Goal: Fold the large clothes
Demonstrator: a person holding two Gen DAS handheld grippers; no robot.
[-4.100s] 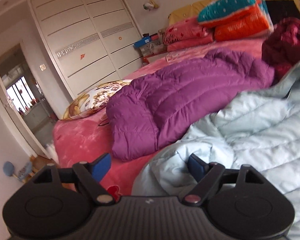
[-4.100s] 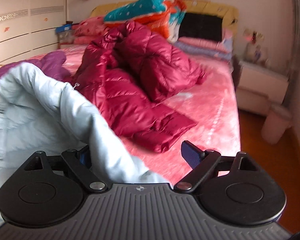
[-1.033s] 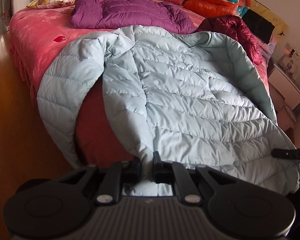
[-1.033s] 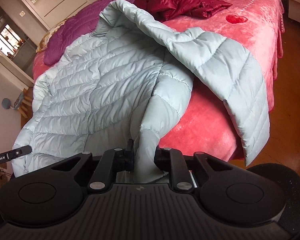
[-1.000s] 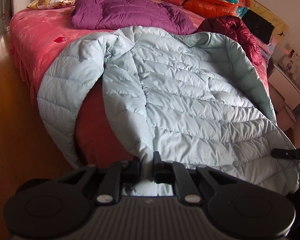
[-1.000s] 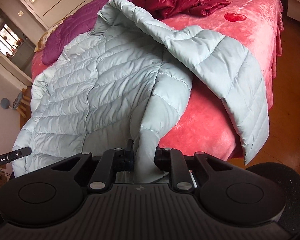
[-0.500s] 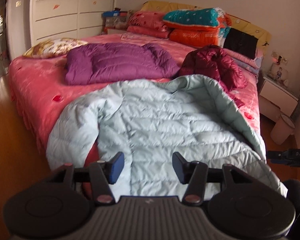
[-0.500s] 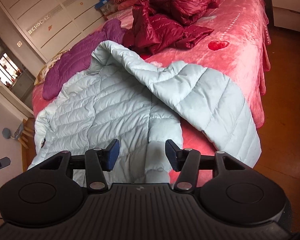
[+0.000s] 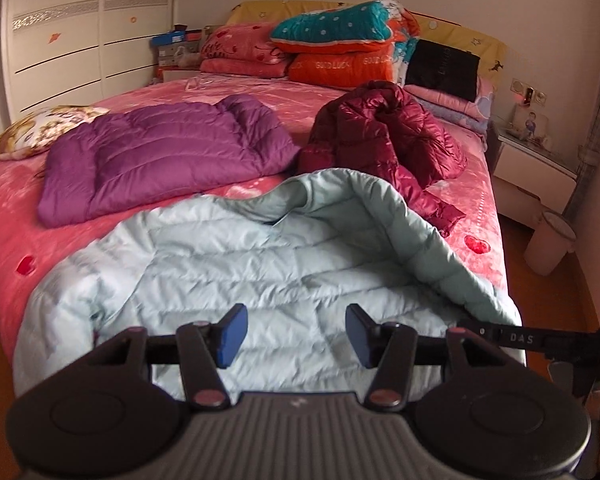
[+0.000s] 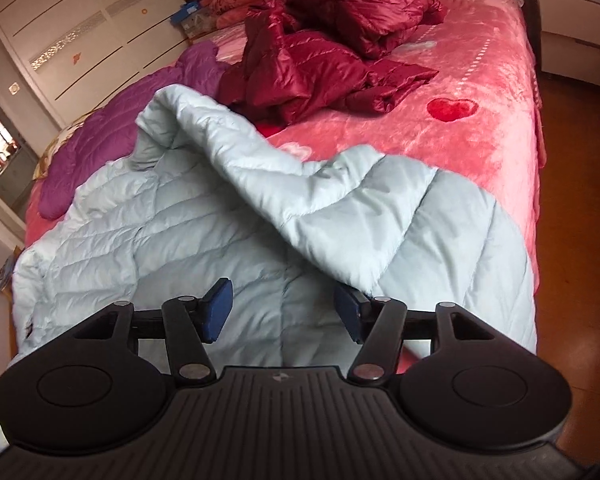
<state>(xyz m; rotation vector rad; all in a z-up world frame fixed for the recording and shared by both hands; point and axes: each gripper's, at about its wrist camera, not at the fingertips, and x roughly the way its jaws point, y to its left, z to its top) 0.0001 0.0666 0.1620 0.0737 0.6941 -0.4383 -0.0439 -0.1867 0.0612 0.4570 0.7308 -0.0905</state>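
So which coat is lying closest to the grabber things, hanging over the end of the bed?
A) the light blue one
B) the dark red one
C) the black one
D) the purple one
A: the light blue coat is spread right in front of both grippers and droops over the foot of the bed, while the purple coat and dark red coat lie farther up.

Bed (image 9: 4, 216), pink cover: pale blue jacket (image 9: 260, 264) near foot edge; purple jacket (image 9: 160, 156), maroon jacket (image 9: 384, 136) beyond; pillows (image 9: 332, 44) at head
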